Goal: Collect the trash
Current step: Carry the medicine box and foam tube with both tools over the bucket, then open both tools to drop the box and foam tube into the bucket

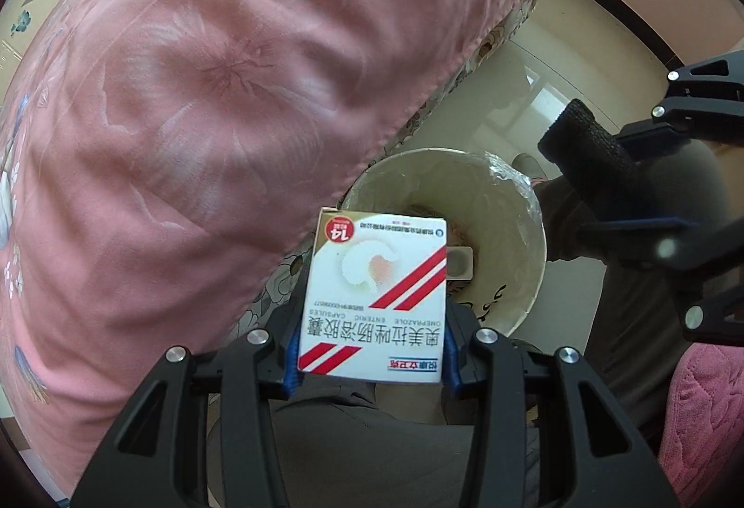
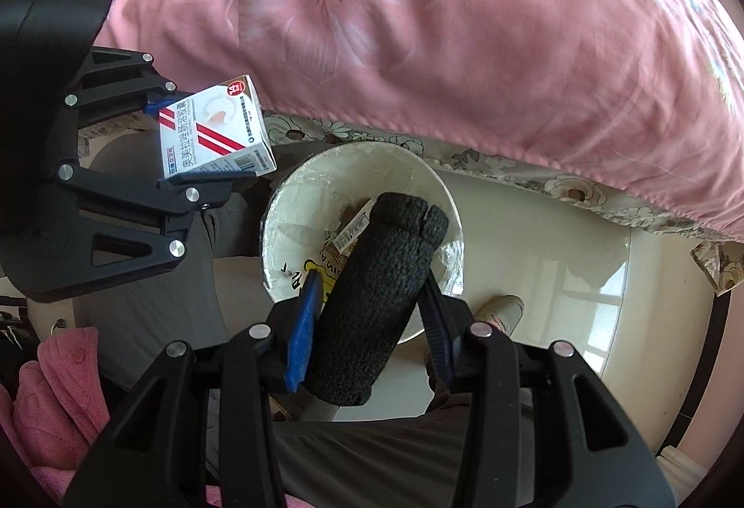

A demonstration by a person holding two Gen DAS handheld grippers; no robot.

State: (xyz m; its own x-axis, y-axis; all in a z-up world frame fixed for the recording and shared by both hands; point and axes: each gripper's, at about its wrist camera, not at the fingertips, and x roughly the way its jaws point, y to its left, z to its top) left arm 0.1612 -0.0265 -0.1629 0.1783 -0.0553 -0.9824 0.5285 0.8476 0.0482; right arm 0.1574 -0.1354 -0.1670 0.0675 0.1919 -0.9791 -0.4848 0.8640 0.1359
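Here, left hand-held gripper (image 1: 372, 368) sits partly closed, blue pads pressed on both sides of a white medicine box (image 1: 376, 299) with red diagonal stripes and a gold corner; box is upright in the grip, print upside down in the left wrist view. Right hand-held gripper (image 2: 367, 322) also partly closed, clamped on a black textured roll (image 2: 372, 299), a knit or foam-like cylinder, held by its lower half with the upper end sticking out past the fingertips. Both point steeply down over a white bowl-shaped bin (image 2: 446, 192) lined with clear plastic film, standing on the glossy cream floor (image 2: 558, 266). Inside the bin: a few wrappers and a small packet (image 2: 353, 229) with barcode print, partly hidden behind the roll; in the left view, a small pale rectangular piece just beside the box. The box hangs above the bin's near rim, the roll above its middle. Grey trouser legs and a shoe (image 2: 502, 308) beside the bin. Beyond, a pink floral quilt (image 1: 209, 89) hangs over the bed edge, patterned sheet under it.
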